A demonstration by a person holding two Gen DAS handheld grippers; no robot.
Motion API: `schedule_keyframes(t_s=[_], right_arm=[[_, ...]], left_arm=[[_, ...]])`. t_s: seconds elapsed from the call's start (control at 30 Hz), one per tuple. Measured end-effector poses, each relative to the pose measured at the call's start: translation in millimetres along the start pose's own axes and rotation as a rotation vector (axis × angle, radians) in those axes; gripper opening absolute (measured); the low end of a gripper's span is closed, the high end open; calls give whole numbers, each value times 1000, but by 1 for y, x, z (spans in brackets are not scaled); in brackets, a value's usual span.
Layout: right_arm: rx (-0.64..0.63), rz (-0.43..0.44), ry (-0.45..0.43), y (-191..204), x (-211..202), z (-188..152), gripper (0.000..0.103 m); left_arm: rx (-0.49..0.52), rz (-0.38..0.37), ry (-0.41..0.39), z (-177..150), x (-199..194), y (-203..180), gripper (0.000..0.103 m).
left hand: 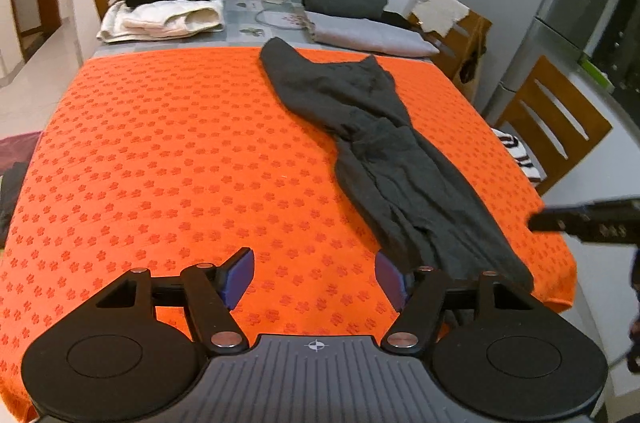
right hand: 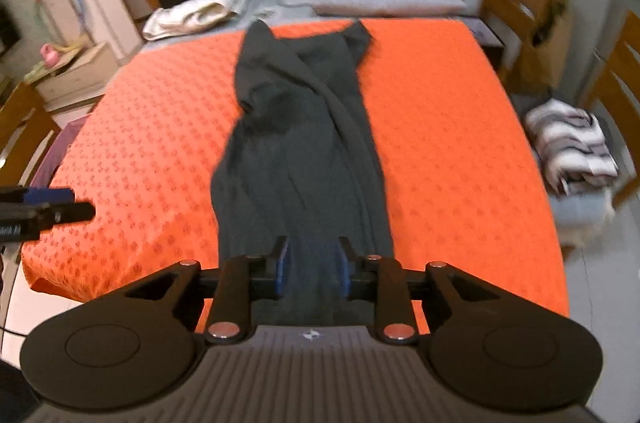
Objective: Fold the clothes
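Dark grey trousers (left hand: 384, 159) lie stretched along the orange patterned cloth (left hand: 160, 151) that covers my worktop, running in the left wrist view from the upper middle of the frame down to the lower right, rumpled and partly folded lengthwise. In that view my left hand-held gripper (left hand: 314, 279) has its jaws spread wide over bare orange cloth at the lower middle, with nothing between them; its right blue pad (left hand: 390, 277) sits just beside the near end of the trousers, and I cannot tell whether it touches. My right hand-held gripper (right hand: 313, 265) shows in its own view at the lower middle of the frame, jaws parted a little, with the near end of the trousers lying between the blue pads; the frame is blurred, and the fabric looks loose rather than pinched. The same gripper enters the left wrist view from the right edge. Beyond the orange cloth, at the top of the left view, I see stacked folded clothes (left hand: 168, 3) on the left and a grey folded pile (left hand: 360, 23) on the right. A striped garment (right hand: 572, 147) rests on a chair at the right of the right wrist view.
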State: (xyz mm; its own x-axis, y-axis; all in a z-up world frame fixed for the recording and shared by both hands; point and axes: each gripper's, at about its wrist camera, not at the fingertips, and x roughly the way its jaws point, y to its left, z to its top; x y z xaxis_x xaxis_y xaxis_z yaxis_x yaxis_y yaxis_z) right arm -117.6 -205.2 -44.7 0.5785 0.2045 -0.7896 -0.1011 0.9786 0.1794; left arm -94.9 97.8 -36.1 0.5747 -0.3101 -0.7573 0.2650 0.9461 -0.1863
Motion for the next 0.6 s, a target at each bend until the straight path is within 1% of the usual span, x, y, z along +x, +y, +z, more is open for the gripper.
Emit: schedule_keyframes(t_s=[0.03, 0.07, 0.1, 0.33, 0.5, 0.6], right_arm=[[-18, 11, -5, 1, 7, 9, 32], [-37, 18, -9, 2, 14, 18, 37], [-56, 25, -12, 3, 22, 27, 38], [-154, 58, 0, 3, 90, 85, 40], [-202, 61, 29, 0, 133, 109, 40], [-225, 65, 52, -1, 152, 115, 40]], left_arm=[[-7, 9, -4, 1, -1, 0, 70], [-13, 19, -8, 2, -3, 0, 70], [-21, 29, -13, 2, -5, 0, 71], [-114, 127, -44, 3, -20, 6, 72], [-178, 197, -55, -1, -29, 8, 72], [-209, 230, -58, -5, -34, 9, 72]])
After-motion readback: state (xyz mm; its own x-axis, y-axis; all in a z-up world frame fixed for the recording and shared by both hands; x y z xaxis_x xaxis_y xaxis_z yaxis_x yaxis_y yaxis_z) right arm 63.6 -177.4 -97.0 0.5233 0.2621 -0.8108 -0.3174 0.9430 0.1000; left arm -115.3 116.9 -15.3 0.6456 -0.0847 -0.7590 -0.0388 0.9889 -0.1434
